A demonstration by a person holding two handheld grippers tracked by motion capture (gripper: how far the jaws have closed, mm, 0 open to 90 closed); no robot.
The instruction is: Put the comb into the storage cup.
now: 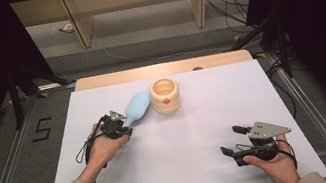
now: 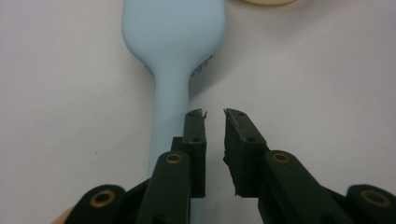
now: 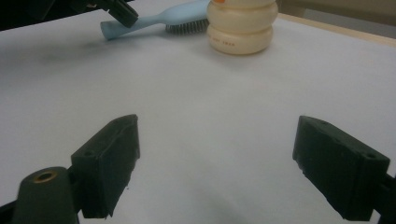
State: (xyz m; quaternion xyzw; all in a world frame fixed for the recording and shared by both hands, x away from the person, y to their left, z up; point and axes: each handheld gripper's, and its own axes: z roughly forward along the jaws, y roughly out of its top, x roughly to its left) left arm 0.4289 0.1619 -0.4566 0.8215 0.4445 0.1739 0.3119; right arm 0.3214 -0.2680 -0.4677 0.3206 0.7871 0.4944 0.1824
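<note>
The left gripper (image 2: 215, 113) is hanging slightly parted beside the brush (image 2: 173, 56) handle, gripping nothing; recentre first. The right gripper (image 3: 215, 168) is waiting wide open.

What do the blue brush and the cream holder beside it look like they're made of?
Blue brush: likely matte plastic, smooth and evenly coloured, with dark bristles underneath. Cream holder: ribbed rings with a soft sheen, perhaps plastic or glazed ceramic; the pictures leave it open.

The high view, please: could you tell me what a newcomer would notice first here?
A pale blue hairbrush lies bristles down at the back of the white table, beside a cream ribbed pot. The left gripper sits at its handle, jaws slightly apart with nothing between them. The right gripper hovers wide open near the front right.
</note>
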